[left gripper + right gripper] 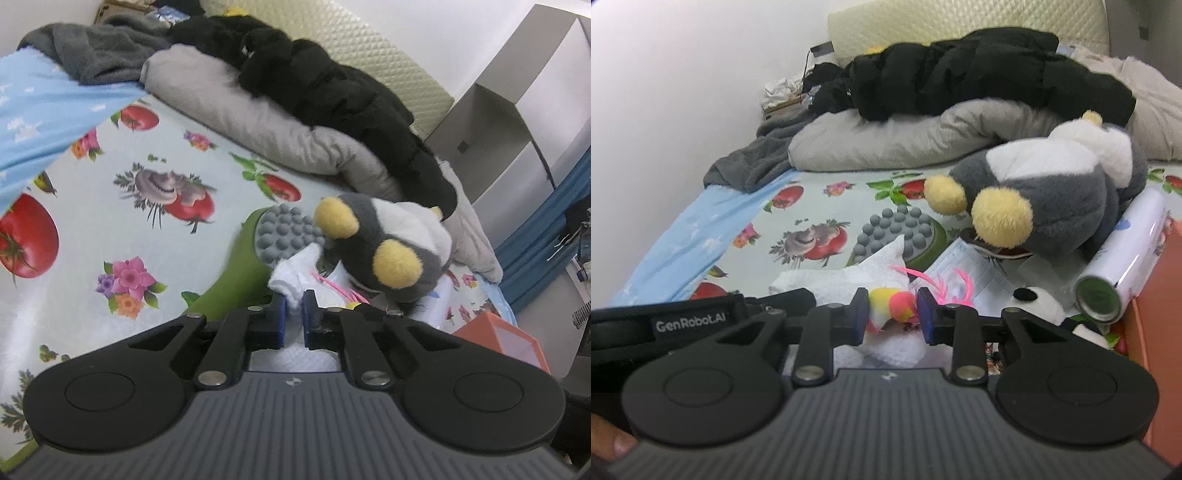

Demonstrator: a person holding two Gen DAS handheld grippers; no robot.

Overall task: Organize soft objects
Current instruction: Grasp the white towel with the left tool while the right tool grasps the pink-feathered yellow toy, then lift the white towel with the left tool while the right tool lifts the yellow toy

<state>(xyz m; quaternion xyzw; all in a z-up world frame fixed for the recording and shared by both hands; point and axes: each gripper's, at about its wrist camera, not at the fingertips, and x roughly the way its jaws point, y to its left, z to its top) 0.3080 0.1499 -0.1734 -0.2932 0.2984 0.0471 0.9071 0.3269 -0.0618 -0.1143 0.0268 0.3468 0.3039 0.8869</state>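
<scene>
Your left gripper [294, 308] has its fingers pinched on a fold of the white cloth [291, 282], which will drape and slip. Your right gripper [892, 314] stands apart around the small pink-and-yellow feathered toy [894, 308] on the bed [820, 206]: light, squashy; take its body, not the feathers.

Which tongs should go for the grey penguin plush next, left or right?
Probably right. The left tongs are shut on the white cloth; the right tongs only straddle a small yellow-pink toy, and the penguin plush lies close ahead.
</scene>
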